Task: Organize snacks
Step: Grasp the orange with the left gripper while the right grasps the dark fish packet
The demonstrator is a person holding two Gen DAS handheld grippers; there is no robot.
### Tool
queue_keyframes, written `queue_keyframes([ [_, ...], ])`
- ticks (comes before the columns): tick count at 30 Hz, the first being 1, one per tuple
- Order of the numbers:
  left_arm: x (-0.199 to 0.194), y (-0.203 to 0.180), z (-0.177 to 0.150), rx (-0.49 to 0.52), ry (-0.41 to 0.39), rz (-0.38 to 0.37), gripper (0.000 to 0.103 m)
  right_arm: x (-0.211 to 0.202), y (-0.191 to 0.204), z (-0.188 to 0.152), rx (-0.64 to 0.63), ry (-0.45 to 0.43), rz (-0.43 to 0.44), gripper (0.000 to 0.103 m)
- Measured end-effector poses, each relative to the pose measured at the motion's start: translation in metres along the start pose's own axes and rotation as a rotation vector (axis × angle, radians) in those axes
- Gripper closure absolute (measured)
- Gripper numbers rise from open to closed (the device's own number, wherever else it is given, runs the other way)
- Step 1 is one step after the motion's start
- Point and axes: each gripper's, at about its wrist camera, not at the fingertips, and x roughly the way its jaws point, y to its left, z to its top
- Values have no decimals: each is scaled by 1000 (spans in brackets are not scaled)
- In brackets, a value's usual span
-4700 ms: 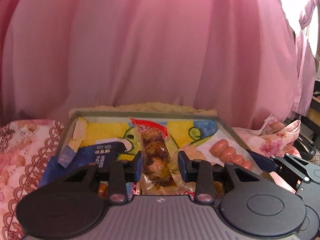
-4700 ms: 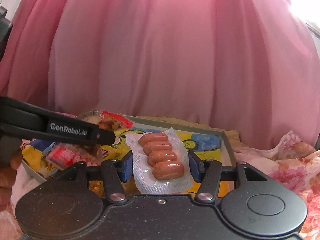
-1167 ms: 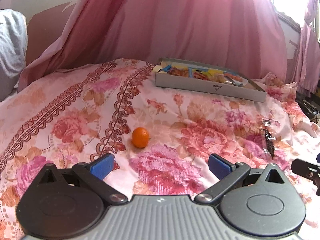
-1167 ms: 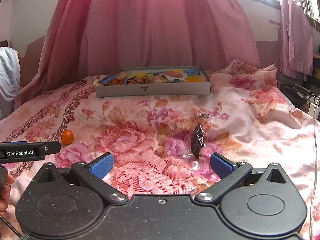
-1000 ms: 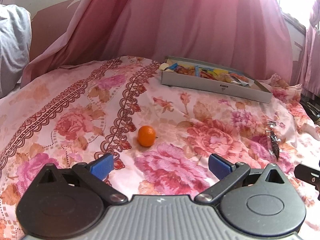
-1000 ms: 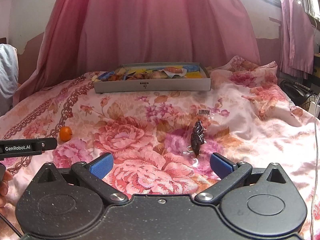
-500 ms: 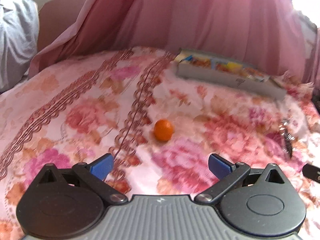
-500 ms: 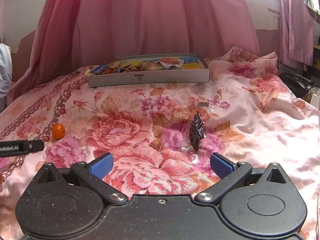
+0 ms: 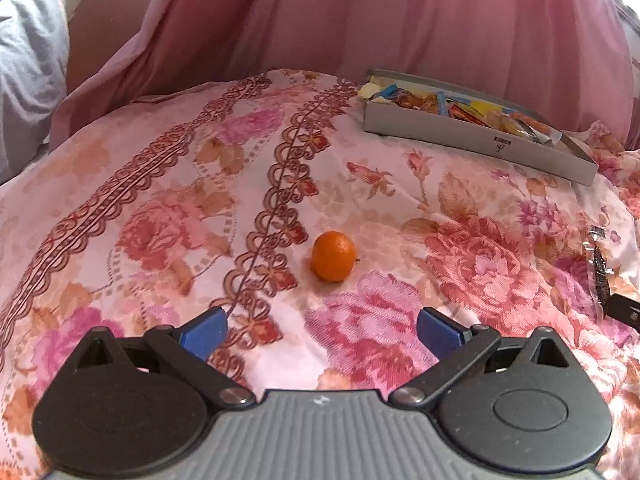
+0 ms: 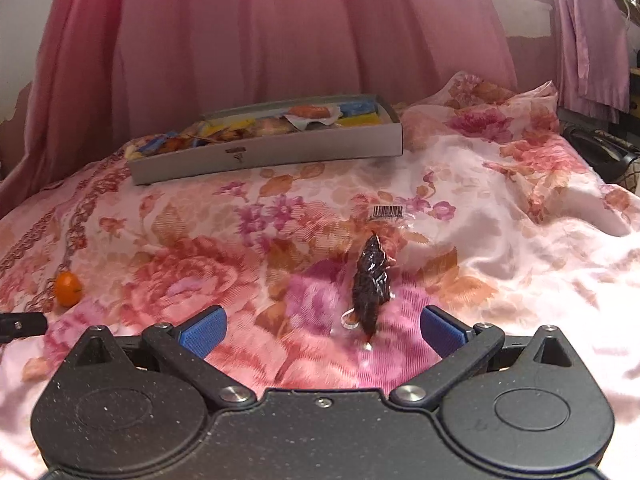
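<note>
Small orange fruit (image 9: pixel 333 256), round and whole, sits loose on the floral bedspread (image 9: pixel 160 208) just right of the scrolled border band, well apart from the other snacks. Dark brown snack in a clear wrapper (image 10: pixel 371 280) lies lengthwise on the bedspread, barcode end pointing toward the tray, contents bunched at the near end. Shallow grey cardboard tray (image 10: pixel 280 150) sits at the far end of the bed, open on top and packed with mixed wrapped snacks in yellow, blue and orange packs; individual items too small to tell apart.
</note>
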Motion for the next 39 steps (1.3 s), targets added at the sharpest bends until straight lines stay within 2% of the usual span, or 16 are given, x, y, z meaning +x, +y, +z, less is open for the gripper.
queue_keyframes([
  [6, 20, -6, 10, 13, -10, -4, 0, 39, -6, 14, 17, 22, -22, 1],
  [12, 48, -1, 22, -1, 14, -3, 0, 77, -19, 24, 66, 90, -55, 1],
  [16, 60, -1, 28, -12, 32, -51, 0, 90, -21, 23, 105, 121, -44, 10],
  [19, 65, -4, 30, -4, 23, -79, 1, 93, -14, 21, 83, 124, -35, 17],
  [22, 67, -7, 31, -3, 17, -103, 8, 91, -4, 19, 46, 119, -22, 32],
  [24, 69, -9, 31, -7, 19, -111, 13, 89, 2, 19, 34, 117, -10, 45],
  [31, 67, -9, 30, -13, 13, -119, 39, 84, 18, 19, 11, 117, 28, 52],
  [35, 64, -10, 28, -11, 16, -135, 46, 78, 31, 16, -10, 118, 65, 52],
  [36, 63, -11, 28, -8, 18, -138, 47, 76, 35, 15, -25, 118, 79, 58],
  [39, 61, -14, 26, -1, 21, -149, 58, 70, 47, 11, -60, 126, 119, 58],
])
